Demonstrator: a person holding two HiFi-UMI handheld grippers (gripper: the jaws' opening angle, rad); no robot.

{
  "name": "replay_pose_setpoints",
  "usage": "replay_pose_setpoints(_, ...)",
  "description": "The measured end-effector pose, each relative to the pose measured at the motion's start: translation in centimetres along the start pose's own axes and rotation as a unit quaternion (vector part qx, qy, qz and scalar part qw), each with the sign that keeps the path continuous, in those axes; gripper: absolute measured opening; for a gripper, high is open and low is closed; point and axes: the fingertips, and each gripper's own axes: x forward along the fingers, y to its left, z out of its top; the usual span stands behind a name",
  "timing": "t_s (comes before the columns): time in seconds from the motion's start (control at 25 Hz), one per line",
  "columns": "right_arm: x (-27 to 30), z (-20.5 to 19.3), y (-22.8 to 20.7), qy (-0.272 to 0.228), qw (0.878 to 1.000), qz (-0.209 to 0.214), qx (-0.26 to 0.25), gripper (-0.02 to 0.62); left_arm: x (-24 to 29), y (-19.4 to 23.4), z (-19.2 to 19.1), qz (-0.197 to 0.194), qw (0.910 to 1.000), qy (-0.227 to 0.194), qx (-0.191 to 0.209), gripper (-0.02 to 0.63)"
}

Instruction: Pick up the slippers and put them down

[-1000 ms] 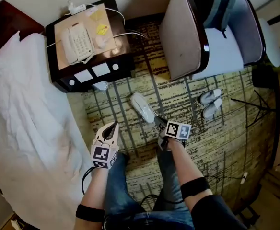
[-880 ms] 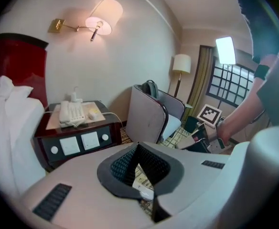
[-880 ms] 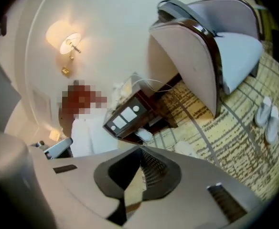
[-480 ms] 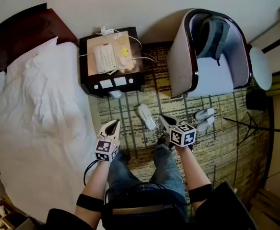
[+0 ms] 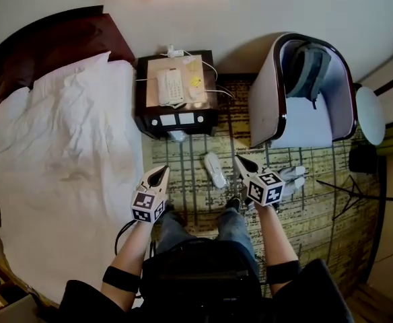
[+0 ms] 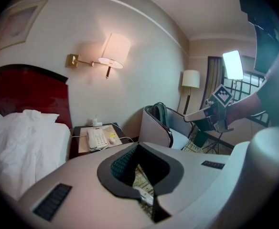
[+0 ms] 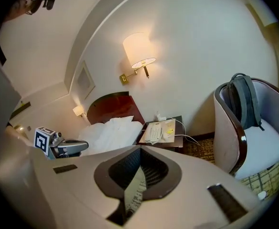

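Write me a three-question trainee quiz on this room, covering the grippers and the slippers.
1. True or false: the left gripper holds a slipper.
2. Multiple choice: the backpack rests in A) the bed, B) the armchair, C) the windowsill.
3. Short answer: in the head view, what lies on the patterned carpet between the left gripper and the right gripper?

Key:
1. False. Its jaws are shut with nothing between them.
2. B.
3. A single white slipper.
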Motion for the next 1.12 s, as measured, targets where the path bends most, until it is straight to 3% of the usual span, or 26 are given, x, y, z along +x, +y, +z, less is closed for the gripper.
replay_pose_setpoints(0.16,0.0,0.3,1.0,-0.01,1.0,0.004,0.006,0.0,-1.0,0.3,-0.3,0.0,1.0,0.006,0.008,0.002)
replay_pose_setpoints(0.4,-0.5,-0.7,1.2,0.002,1.0,0.009,0.004,0.0,-1.3,0.3,-0.3,0.007,0.9998,-0.007,-0.019,0.002)
replay_pose_setpoints(0.64,-0.2,-1.4,1.7,0.009,1.0,0.006,0.002,0.0,-1.4,0.4,-0.6,0.003,1.0,-0.003,-0.003,0.002)
replay_pose_setpoints(0.92,1.7,-3.8,3.1,0.018,1.0,-0.009,0.011,0.0,-1.6,1.3,-1.7,-0.028,0.9996,0.001,0.004,0.002)
replay_pose_setpoints(1.12,5.3,-4.6,5.1,0.03,0.999,-0.01,-0.013,0.0,-1.2,3.0,-3.6,-0.052,0.9985,0.013,-0.012,0.002)
